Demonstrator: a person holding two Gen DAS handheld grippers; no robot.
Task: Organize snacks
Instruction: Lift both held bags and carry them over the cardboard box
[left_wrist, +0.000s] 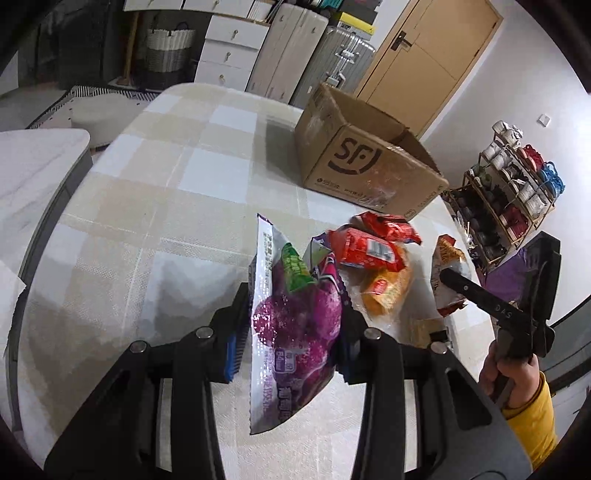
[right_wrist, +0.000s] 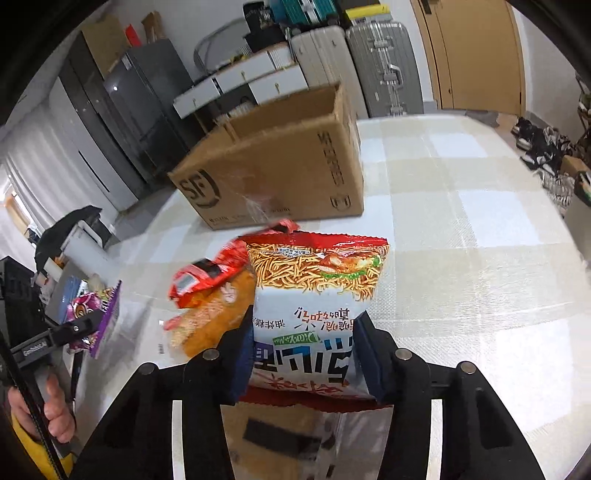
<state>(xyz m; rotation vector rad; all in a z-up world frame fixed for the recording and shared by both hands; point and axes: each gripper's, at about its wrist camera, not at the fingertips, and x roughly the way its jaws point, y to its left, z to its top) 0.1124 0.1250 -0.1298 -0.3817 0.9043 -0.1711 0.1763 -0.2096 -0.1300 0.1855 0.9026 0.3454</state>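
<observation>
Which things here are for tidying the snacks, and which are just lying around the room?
For the job:
purple packet in the left hand-held gripper
noodle packet in the right hand-held gripper
red packets
orange packet
cardboard box

Just lying about:
suitcases
drawers
basket
shoe rack
door

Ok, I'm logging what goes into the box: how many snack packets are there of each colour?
Purple foil snack packet, in the left tool: 1
White-and-red noodle snack bag, in the right tool: 1
Red plastic snack packets: 2
Orange plastic snack packet: 1
Total: 5
</observation>
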